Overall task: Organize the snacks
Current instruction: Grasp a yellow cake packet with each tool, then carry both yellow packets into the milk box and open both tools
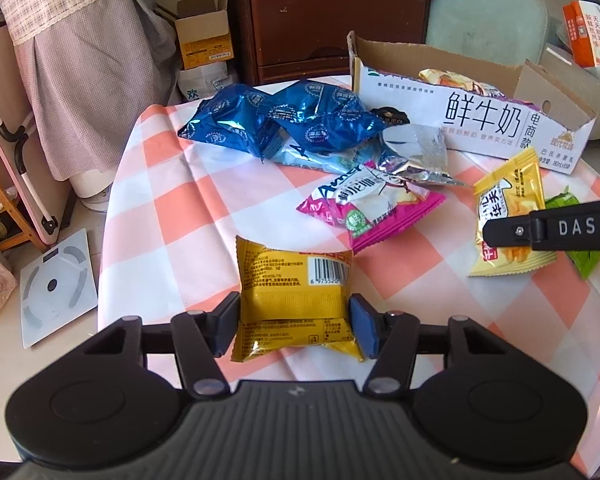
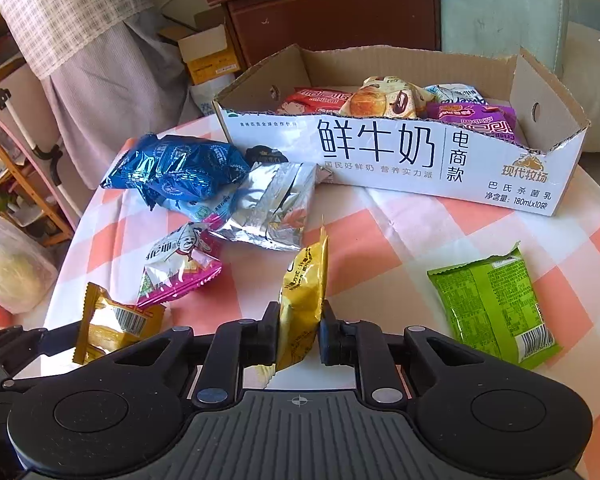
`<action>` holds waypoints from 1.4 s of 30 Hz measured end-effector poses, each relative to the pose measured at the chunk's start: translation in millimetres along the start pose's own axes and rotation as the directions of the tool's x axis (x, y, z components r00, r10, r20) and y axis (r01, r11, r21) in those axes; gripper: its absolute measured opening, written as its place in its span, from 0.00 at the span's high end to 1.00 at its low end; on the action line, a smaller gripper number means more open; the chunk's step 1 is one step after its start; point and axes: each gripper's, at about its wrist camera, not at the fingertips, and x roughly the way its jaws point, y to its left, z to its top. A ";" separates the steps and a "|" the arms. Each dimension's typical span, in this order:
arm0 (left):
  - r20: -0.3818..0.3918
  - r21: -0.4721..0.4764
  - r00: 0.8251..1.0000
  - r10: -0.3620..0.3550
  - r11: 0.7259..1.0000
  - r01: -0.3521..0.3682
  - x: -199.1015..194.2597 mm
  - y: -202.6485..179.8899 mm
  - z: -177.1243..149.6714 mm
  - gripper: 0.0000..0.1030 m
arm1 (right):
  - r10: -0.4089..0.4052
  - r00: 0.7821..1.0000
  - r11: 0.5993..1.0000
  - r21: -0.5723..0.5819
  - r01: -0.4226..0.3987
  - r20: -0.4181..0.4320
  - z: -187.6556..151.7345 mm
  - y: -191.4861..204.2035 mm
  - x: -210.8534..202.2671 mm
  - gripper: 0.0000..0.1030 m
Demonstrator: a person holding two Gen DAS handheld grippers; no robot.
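Landmark: the white milk carton box (image 2: 400, 160), cut open at the top, at the far side of the desk (image 1: 188, 216) on its orange-and-white check cloth.

Left gripper (image 1: 296, 324): jaws about half open, pads pressed on both sides of a yellow snack packet (image 1: 294, 300) with a barcode, which lay on the cloth well in front of the box, toward its left end.

Right gripper (image 2: 300, 336): jaws closed tight on a yellow chip packet (image 2: 304, 296), gripped edge-on and standing upright, in front of the box's middle.

Inside the box: a red packet (image 2: 312, 100), a pastry packet (image 2: 380, 100), a purple packet (image 2: 476, 120), and one pale packet behind them.

In front of the box, loose on the cloth: a green packet (image 2: 496, 304) toward its right end; a silver foil packet (image 2: 268, 208) just beside its left end; blue foil packets (image 2: 172, 168) left of that; a pink-and-white packet (image 2: 180, 268) nearer the grippers.
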 end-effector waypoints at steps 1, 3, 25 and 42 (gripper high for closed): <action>-0.001 -0.006 1.000 -0.002 1.000 0.002 0.4 1.1 -0.2 0.45 | 0.000 1.000 1.000 0.001 0.000 0.002 -0.2 -0.3 -0.9 0.86; -0.003 -0.034 1.000 -0.028 0.999 0.028 -0.4 5.2 0.2 0.46 | 0.000 1.000 1.000 0.010 0.000 0.004 0.4 -1.9 -0.9 0.86; 0.121 -0.037 0.992 -0.033 0.999 0.038 -27.4 3.6 18.3 0.46 | 0.035 0.996 0.999 -0.043 -0.032 0.079 5.1 3.9 -28.4 0.86; 0.220 -0.061 0.973 -0.075 0.994 0.090 -37.9 -10.5 76.7 0.46 | 0.022 0.979 0.988 -0.152 0.009 0.203 42.3 -4.8 -59.4 0.86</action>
